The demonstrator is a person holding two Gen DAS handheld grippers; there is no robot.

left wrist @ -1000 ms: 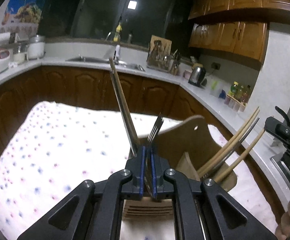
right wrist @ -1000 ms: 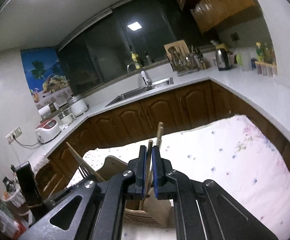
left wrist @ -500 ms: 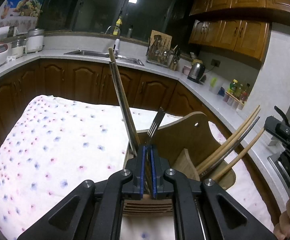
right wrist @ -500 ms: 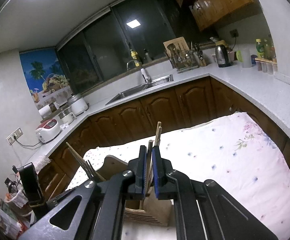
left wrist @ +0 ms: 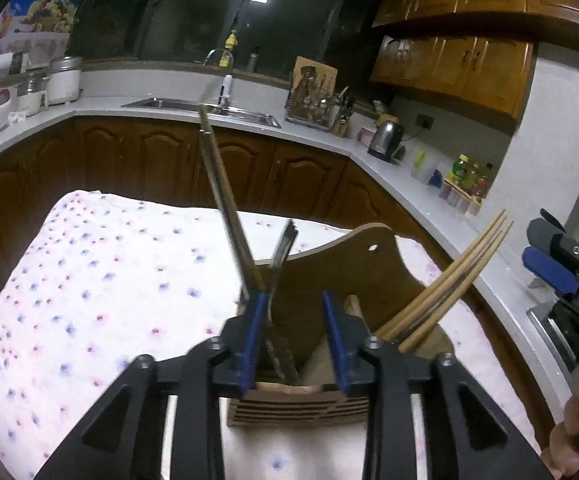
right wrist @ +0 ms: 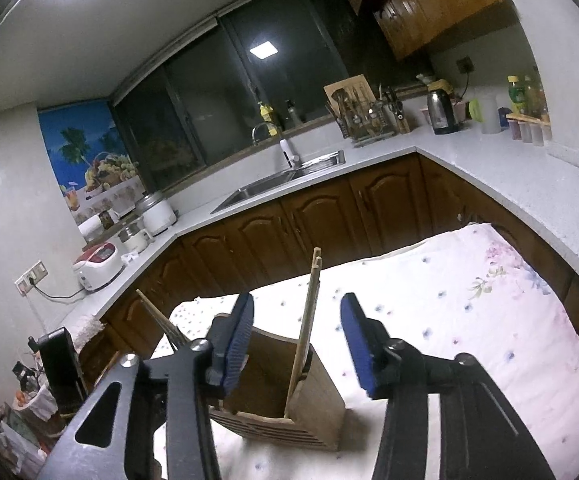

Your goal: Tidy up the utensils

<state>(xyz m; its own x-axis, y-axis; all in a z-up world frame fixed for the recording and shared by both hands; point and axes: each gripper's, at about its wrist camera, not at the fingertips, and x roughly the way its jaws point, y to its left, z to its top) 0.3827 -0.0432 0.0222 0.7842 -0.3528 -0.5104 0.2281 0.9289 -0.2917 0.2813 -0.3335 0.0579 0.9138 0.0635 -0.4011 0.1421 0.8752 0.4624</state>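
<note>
A wooden utensil holder [left wrist: 341,276] stands on a flowered cloth [left wrist: 101,292]. My left gripper [left wrist: 295,304] is open just above it, its fingers either side of a metal fork [left wrist: 283,246] and long chopsticks [left wrist: 225,196] that stand loose in the left slot. Wooden chopsticks [left wrist: 457,276] lean out of the right slot. In the right wrist view my right gripper [right wrist: 297,320] is open above the holder [right wrist: 273,392], with wooden chopsticks [right wrist: 307,320] standing free between its fingers. The right gripper also shows in the left wrist view [left wrist: 557,264].
Brown cabinets under a white L-shaped counter [right wrist: 489,168] ring the table. A sink [right wrist: 285,180], a dish rack [right wrist: 369,120], a kettle [right wrist: 443,108], bottles and rice cookers [right wrist: 97,264] stand on the counter.
Both grippers have opened and let go of their utensils, which now stand in the holder. The fork and chopsticks have sunk slightly into the slots.
</note>
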